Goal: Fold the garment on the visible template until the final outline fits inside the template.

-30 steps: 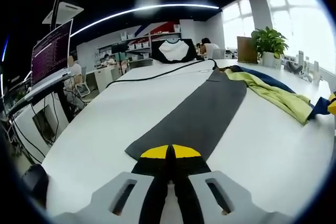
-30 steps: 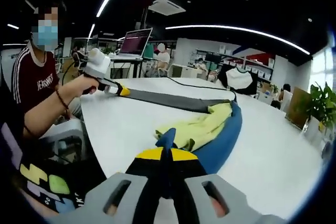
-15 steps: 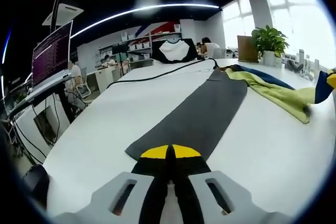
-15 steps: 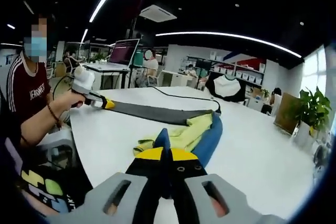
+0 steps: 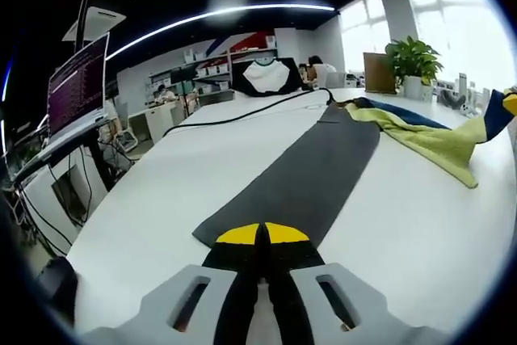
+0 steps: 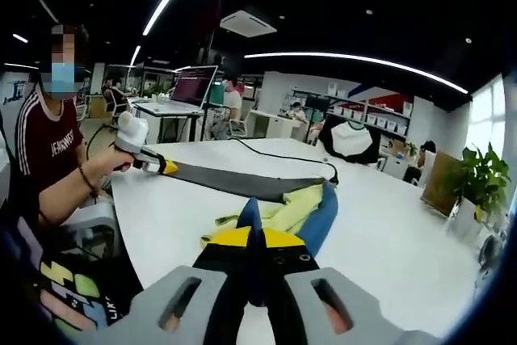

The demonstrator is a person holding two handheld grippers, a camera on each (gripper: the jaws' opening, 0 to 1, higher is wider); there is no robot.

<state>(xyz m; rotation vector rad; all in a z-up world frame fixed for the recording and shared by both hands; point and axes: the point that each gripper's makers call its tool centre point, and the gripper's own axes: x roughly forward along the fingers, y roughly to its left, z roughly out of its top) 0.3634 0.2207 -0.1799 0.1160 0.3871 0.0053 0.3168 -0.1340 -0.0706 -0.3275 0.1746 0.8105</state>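
A yellow-green and blue garment [image 5: 428,139] lies along the far right of the white table [image 5: 404,224]. A long dark grey strip [image 5: 315,167] runs away from my left gripper [image 5: 262,236], which is shut on its near end. In the right gripper view, my right gripper [image 6: 250,236] is shut on a blue corner of the garment [image 6: 295,208] and holds it above the table. The left gripper [image 6: 166,167], in a person's hand, pins the grey strip [image 6: 234,179]. The right gripper [image 5: 507,104] shows at the right edge with the raised corner.
A laptop on a stand [image 5: 78,82] is off the table's left side. A black cable [image 5: 242,116] crosses the far end, near a black and white shirt [image 5: 266,77]. A potted plant [image 5: 414,62] stands far right. A person [image 6: 56,135] sits at the table's edge.
The right gripper has lifted the garment's blue corner higher off the table. The left gripper and the grey strip have stayed put.
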